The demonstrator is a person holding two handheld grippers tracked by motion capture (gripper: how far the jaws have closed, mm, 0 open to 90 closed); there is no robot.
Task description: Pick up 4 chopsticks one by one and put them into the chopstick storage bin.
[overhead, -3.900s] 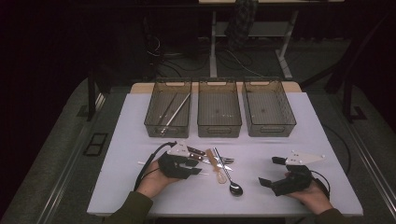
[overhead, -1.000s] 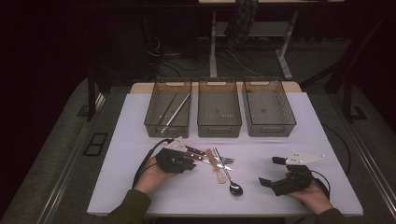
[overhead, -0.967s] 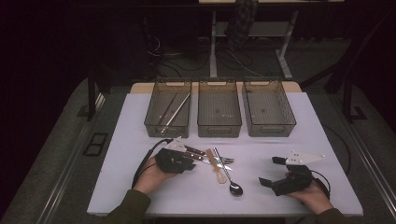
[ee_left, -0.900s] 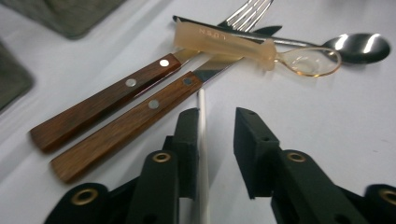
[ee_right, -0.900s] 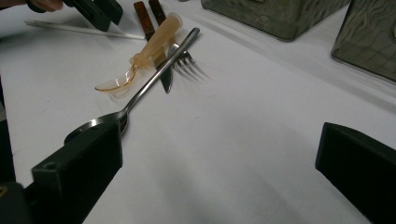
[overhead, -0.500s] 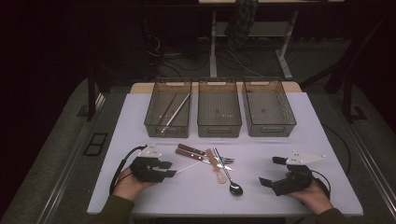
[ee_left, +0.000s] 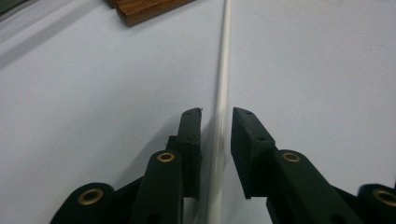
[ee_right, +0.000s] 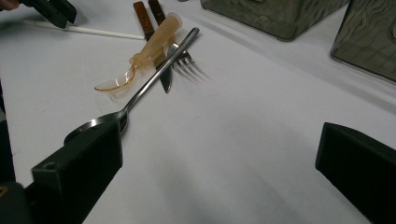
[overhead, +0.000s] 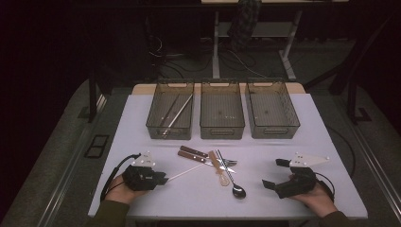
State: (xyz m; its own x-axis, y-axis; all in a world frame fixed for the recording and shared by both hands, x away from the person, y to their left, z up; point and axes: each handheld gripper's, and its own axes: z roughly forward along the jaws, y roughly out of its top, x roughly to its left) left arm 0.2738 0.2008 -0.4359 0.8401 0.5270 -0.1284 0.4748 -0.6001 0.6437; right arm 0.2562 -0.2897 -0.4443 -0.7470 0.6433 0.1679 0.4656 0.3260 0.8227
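Note:
My left gripper (overhead: 163, 179) rests on the white table near its front left. A thin white stick (overhead: 184, 172) (ee_left: 224, 70) runs between its jaws, which have just been closing; a narrow gap still shows at one pad (ee_left: 189, 135). The stick points toward a small pile of cutlery: two wooden-handled pieces (overhead: 191, 152), a fork (ee_right: 187, 58), a clear orange plastic spoon (overhead: 218, 169) (ee_right: 149, 46) and a metal spoon (overhead: 232, 183) (ee_right: 154, 77). My right gripper (overhead: 274, 173) (ee_right: 215, 140) lies open at the front right, with nothing between its fingers.
Three clear bins stand in a row at the back: the left one (overhead: 169, 134) holds a few long metal sticks (overhead: 178, 109), then comes the middle one (overhead: 222, 131) and the right one (overhead: 273, 133). The left gripper's jaws (ee_right: 51, 9) show far off in the right gripper view.
My left gripper has pulled away from the cutlery pile, leftward and toward the table's front. The white stick now lies bare between it and the pile. The right gripper has stayed put.

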